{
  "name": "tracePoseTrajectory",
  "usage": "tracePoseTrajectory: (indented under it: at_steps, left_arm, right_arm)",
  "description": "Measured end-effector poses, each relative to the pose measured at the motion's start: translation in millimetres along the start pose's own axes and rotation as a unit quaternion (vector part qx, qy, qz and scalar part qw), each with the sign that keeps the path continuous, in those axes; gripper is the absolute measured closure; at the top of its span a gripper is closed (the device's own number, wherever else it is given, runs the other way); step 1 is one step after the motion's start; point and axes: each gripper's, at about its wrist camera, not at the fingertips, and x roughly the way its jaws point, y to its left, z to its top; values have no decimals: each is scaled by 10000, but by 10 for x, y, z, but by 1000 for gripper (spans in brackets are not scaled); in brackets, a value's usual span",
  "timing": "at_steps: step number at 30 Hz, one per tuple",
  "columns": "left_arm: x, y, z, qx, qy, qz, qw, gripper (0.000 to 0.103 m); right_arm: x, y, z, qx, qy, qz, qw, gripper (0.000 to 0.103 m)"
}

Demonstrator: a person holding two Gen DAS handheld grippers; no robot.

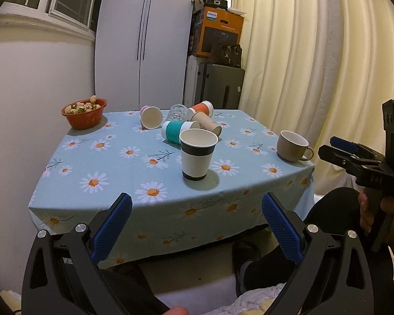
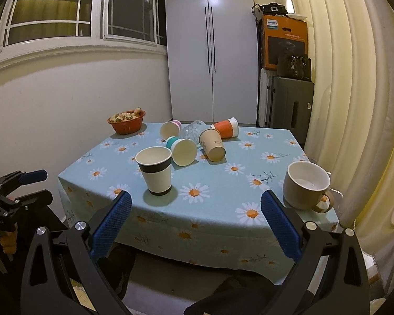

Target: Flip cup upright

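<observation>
Left to right on the daisy-print table (image 2: 249,225): orange fruit basket (image 2: 126,123) at far-left corner; black-banded paper cup (image 2: 155,170) already upright near front edge; tipped cluster mid-table toward far edge — pink-rimmed cup (image 2: 170,129), teal-sleeved cup (image 2: 182,150), clear glass (image 2: 193,129), tan paper cup (image 2: 212,144), orange-sleeved cup (image 2: 227,127); beige mug (image 2: 306,185) upright at right edge. Left gripper (image 1: 196,219) and right gripper (image 2: 196,218) both spread wide, empty, short of front edge. Tipped paper cups judged light, thin-walled, easily crushed and prone to rolling: best taken gently across mid-body or sleeve, not the rim.
</observation>
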Motion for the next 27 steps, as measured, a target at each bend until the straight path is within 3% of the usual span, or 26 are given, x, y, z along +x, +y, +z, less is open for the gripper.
tracePoseTrajectory:
  at_steps: [27]
  left_arm:
    - [3, 3, -4, 11, -20, -38, 10000, 7]
  right_arm:
    - [53, 24, -19, -87, 84, -4, 9999, 5]
